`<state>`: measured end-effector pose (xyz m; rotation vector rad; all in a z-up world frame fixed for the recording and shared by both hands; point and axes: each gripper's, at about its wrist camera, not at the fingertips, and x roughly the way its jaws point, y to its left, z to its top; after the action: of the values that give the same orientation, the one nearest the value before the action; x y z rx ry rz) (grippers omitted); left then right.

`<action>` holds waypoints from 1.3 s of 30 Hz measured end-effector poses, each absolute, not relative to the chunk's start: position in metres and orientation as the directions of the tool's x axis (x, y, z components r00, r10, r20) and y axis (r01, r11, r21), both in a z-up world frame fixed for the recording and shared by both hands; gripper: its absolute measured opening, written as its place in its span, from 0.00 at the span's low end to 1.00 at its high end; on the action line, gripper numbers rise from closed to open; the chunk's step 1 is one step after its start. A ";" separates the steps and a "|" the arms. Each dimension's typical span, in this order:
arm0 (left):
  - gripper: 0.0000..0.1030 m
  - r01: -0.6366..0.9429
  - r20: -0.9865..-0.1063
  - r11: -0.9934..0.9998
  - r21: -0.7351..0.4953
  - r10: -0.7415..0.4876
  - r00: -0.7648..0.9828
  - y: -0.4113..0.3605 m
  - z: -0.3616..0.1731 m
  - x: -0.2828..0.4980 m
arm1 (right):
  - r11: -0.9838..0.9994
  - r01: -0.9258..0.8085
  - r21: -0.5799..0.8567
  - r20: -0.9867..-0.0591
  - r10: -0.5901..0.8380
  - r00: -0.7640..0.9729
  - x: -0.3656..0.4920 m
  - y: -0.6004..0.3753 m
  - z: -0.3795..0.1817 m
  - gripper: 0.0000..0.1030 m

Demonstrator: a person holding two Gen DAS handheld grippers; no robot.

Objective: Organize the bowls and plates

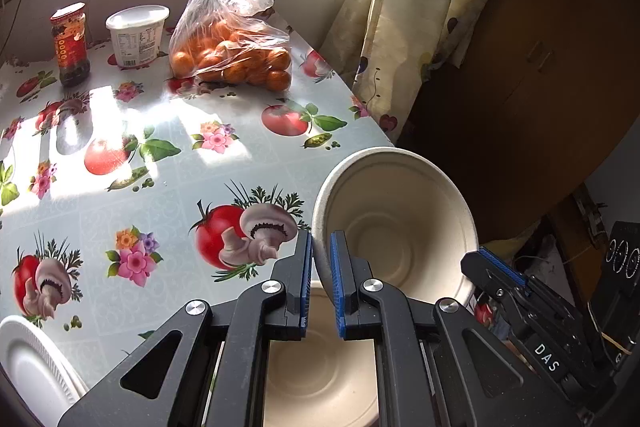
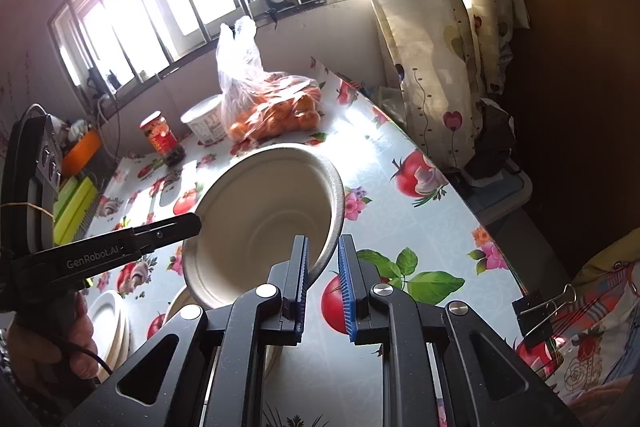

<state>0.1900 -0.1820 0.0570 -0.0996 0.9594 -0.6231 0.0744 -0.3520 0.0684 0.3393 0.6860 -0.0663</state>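
Two grippers clamp one cream bowl (image 1: 396, 223) from opposite sides, and much around it is cut off for us. Our left gripper (image 1: 321, 267) has its blue pads closed on the bowl's near-left wall, one pad inside and one outside. Our right gripper (image 2: 323, 267) pinches the bowl's (image 2: 264, 227) near-right rim in the same way, its fingers drawn together on the wall. The bowl is tilted, its mouth facing us, lifted above the flowered tablecloth (image 1: 168, 163) near the table's right edge.

Below the left gripper a second bowl (image 1: 320, 367) shows only in part, hidden by the black finger frames. At the near left a white plate (image 1: 32, 363) is cut by the picture's edge; in the right wrist view the plate stack (image 2: 110, 323) is half covered by the person's hand (image 2: 52, 351) gripping the left tool's handle. Both grippers slant downward toward the table.

Far across the table stand a red jar (image 1: 71, 43), a white tub (image 1: 138, 35) and a plastic bag of oranges (image 1: 236, 39); the tub's label is too small to read
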 end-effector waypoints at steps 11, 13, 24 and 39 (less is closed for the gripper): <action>0.09 0.427 -0.724 0.826 -0.368 -0.543 0.425 -0.155 0.054 0.178 | 0.943 0.138 0.303 -0.629 0.089 0.772 0.064 -0.332 0.066 0.15; 0.09 0.426 -0.723 0.825 -0.371 -0.544 0.426 -0.151 0.054 0.176 | 0.943 0.135 0.305 -0.629 0.093 0.772 0.062 -0.329 0.065 0.15; 0.09 0.399 -0.729 0.838 -0.373 -0.530 0.432 -0.132 0.047 0.167 | 0.944 0.108 0.312 -0.640 0.125 0.758 0.055 -0.313 0.056 0.15; 0.09 0.369 -0.742 0.848 -0.380 -0.518 0.426 -0.116 0.033 0.160 | 0.942 0.095 0.321 -0.658 0.149 0.738 0.053 -0.299 0.045 0.15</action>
<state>0.1597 -0.1160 0.0334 -0.1685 0.9852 -0.5577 0.0527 -0.2987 0.0447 0.3478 0.7438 0.0305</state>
